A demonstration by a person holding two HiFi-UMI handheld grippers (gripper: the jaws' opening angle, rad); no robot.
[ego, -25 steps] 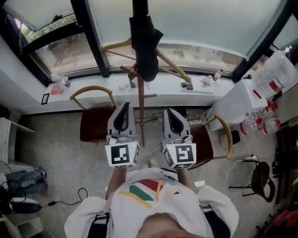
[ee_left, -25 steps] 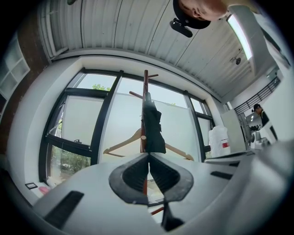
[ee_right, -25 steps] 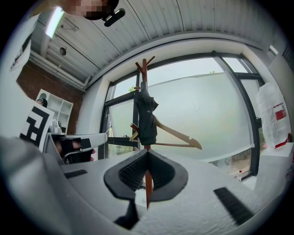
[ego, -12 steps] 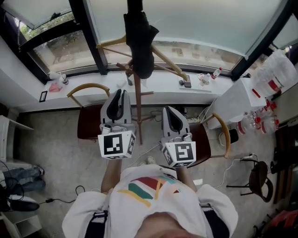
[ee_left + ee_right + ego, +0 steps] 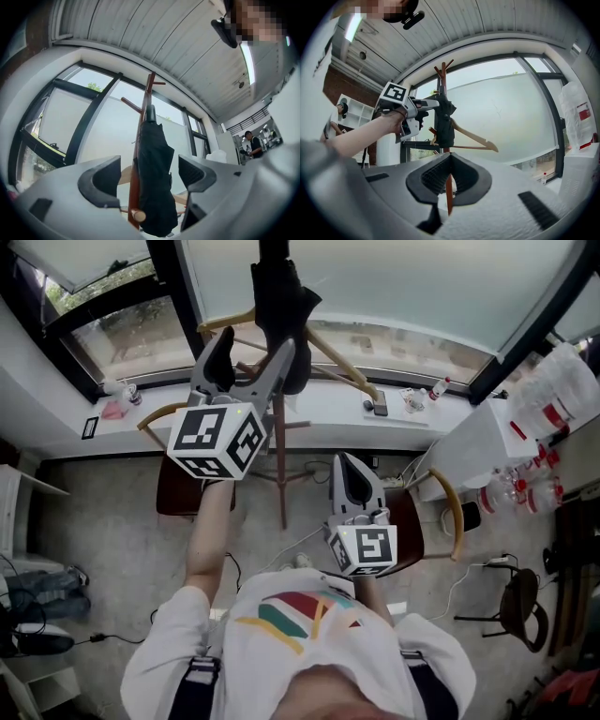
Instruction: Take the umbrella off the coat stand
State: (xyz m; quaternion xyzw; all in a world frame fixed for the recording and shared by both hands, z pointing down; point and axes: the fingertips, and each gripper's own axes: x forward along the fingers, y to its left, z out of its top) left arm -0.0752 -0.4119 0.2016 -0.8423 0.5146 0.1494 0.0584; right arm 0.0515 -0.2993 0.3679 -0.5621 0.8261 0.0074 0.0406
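Observation:
A black folded umbrella point(image 5: 281, 306) hangs high on the wooden coat stand point(image 5: 279, 465) in front of the window. My left gripper point(image 5: 251, 357) is raised to it and its jaws are opening. In the left gripper view the umbrella point(image 5: 154, 154) shows between the two pads point(image 5: 101, 180), which stand apart from it. The stand's top pegs point(image 5: 150, 89) rise above. My right gripper point(image 5: 354, 479) stays low and shut, holding nothing. The right gripper view shows its closed jaws point(image 5: 449, 176), with the umbrella point(image 5: 444, 122) and the left gripper point(image 5: 429, 107) beyond them.
A wooden clothes hanger point(image 5: 342, 367) hangs on the stand beside the umbrella. Two chairs with curved wooden backs point(image 5: 183, 418) point(image 5: 450, 507) flank the stand's foot. Small bottles sit on the window sill point(image 5: 412, 399). A white table point(image 5: 478, 442) stands at the right.
My left gripper has risen from beside the right one up to the umbrella, and its jaws have gone from shut to wide apart. The right gripper has stayed where it was.

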